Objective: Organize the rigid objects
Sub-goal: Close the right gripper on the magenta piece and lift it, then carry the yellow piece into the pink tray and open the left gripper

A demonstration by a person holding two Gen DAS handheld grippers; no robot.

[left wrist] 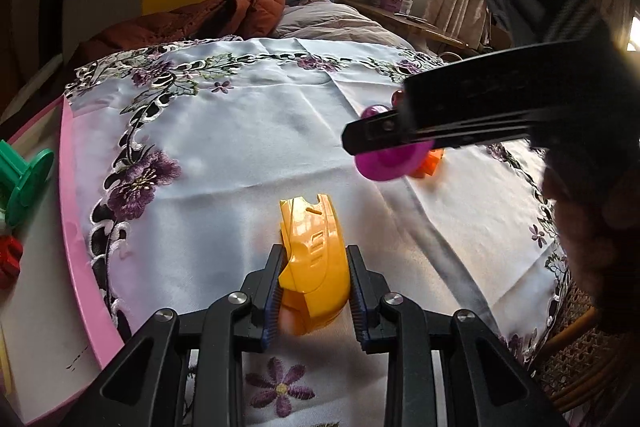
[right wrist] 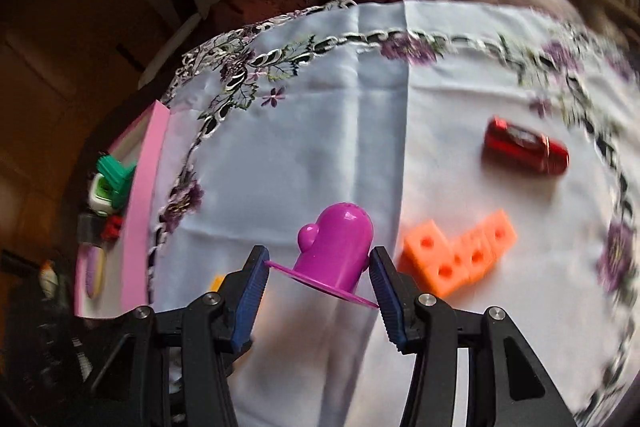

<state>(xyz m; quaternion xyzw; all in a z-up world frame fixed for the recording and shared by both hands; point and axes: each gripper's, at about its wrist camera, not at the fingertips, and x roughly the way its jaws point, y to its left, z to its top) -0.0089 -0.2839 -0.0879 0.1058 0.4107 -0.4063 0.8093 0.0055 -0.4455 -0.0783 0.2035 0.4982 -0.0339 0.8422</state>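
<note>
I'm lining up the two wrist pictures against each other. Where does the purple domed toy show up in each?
Left wrist view: purple domed toy at right of centre, partly hidden by the right gripper that holds it.
Right wrist view: low centre, between that gripper's jaws, just left of the orange blocks.
Shared landmark: the pink tray at the cloth's left edge.
</note>
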